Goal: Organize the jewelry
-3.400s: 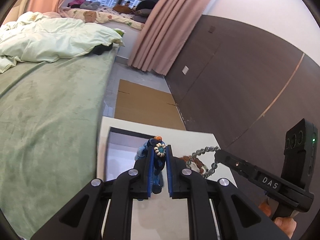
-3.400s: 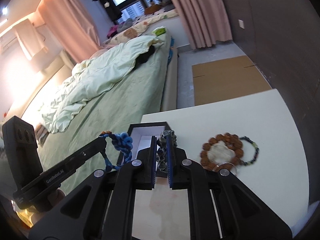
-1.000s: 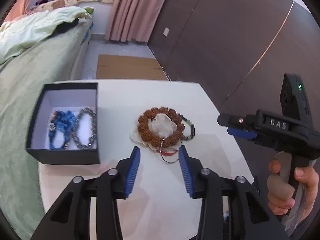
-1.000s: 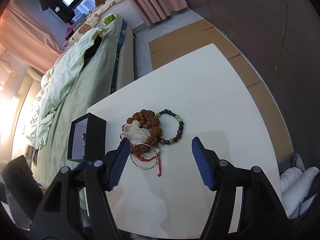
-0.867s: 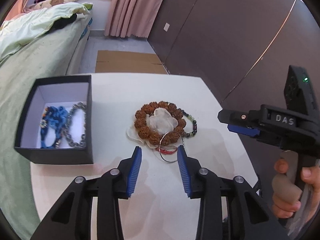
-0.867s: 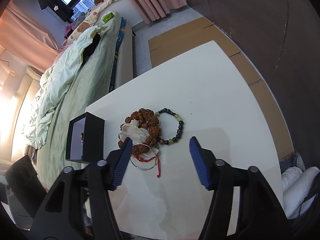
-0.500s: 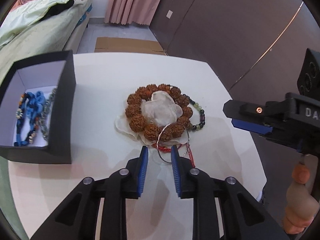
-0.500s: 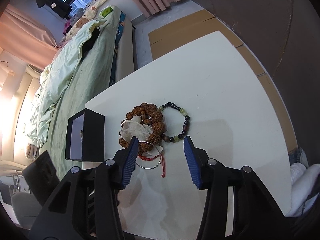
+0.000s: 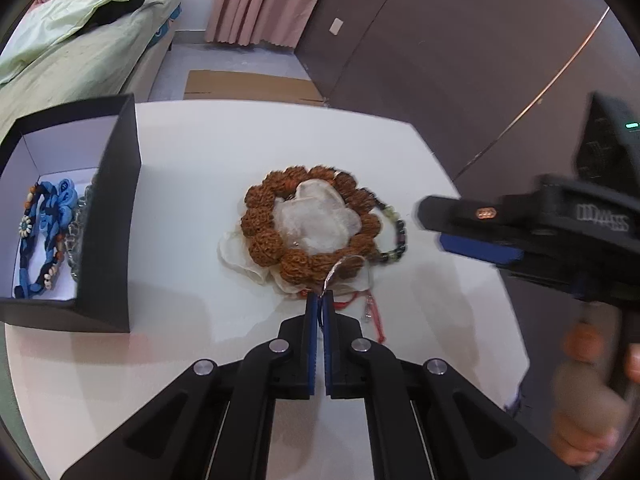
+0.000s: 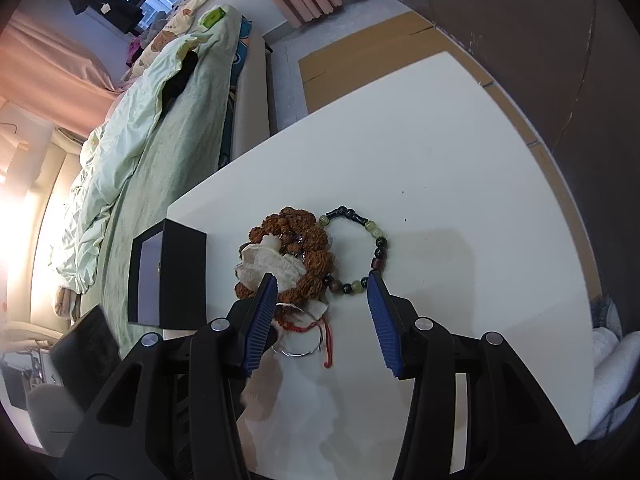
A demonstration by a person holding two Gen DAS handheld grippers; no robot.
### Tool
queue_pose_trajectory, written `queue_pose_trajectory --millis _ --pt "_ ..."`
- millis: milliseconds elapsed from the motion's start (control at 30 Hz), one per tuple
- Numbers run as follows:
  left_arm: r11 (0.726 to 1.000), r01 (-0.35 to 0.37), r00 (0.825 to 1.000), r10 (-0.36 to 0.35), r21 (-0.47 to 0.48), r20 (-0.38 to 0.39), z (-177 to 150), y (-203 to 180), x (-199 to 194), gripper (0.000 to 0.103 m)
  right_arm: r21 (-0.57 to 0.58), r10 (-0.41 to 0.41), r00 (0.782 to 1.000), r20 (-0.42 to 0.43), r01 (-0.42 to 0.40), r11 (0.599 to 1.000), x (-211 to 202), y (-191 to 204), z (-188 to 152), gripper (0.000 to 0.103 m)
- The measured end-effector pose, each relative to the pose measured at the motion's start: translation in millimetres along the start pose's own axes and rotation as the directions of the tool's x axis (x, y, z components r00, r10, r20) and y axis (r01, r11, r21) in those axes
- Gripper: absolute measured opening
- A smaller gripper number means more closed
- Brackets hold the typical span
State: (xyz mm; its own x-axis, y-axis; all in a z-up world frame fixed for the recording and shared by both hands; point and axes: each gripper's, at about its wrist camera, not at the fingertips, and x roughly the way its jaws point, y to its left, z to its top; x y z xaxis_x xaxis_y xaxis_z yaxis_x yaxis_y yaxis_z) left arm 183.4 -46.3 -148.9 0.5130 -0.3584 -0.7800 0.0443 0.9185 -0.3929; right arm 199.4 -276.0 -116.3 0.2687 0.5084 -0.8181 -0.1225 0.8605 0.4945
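White tabletop [image 10: 440, 152] beside a green-covered bed [image 10: 168, 128], seen from both wrist cameras. Left gripper [image 9: 320, 300], jaws together, clamped on the thin silver bangle [image 9: 336, 270] at the near edge of the jewelry pile. Right gripper [image 10: 322, 288], jaws wide apart, poised above the same pile. Brown seed-bead bracelet [image 9: 304, 224] encircles a white gauze pouch [image 9: 316, 216]; dark-and-green bead bracelet [image 10: 370, 256] touches its right side; red cord [image 9: 374, 312] lies just beside the bangle. Black box [image 9: 108, 216], at left, holds a blue braided bracelet [image 9: 40, 232] and a grey bead bracelet [image 9: 76, 232].
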Motion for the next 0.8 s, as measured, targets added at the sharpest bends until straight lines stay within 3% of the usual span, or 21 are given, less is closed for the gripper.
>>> queue_pose_trajectory --millis 333,533,800 --pt "0.999 0.031 0.999 -0.031 -0.013 0.042 5 7 -30 0.000 -0.013 -0.007 1.000 0.003 0.007 1.000 16 7 7 0.039" --pt "0.999 0.049 0.996 -0.047 -0.023 0.075 7 10 -46 0.000 -0.003 -0.043 0.999 -0.004 0.043 0.999 31 7 13 0.025" --pt "0.997 0.067 0.991 -0.063 -0.036 0.115 14 15 -62 0.000 -0.036 -0.090 0.995 -0.032 0.089 0.995 51 14 14 0.025"
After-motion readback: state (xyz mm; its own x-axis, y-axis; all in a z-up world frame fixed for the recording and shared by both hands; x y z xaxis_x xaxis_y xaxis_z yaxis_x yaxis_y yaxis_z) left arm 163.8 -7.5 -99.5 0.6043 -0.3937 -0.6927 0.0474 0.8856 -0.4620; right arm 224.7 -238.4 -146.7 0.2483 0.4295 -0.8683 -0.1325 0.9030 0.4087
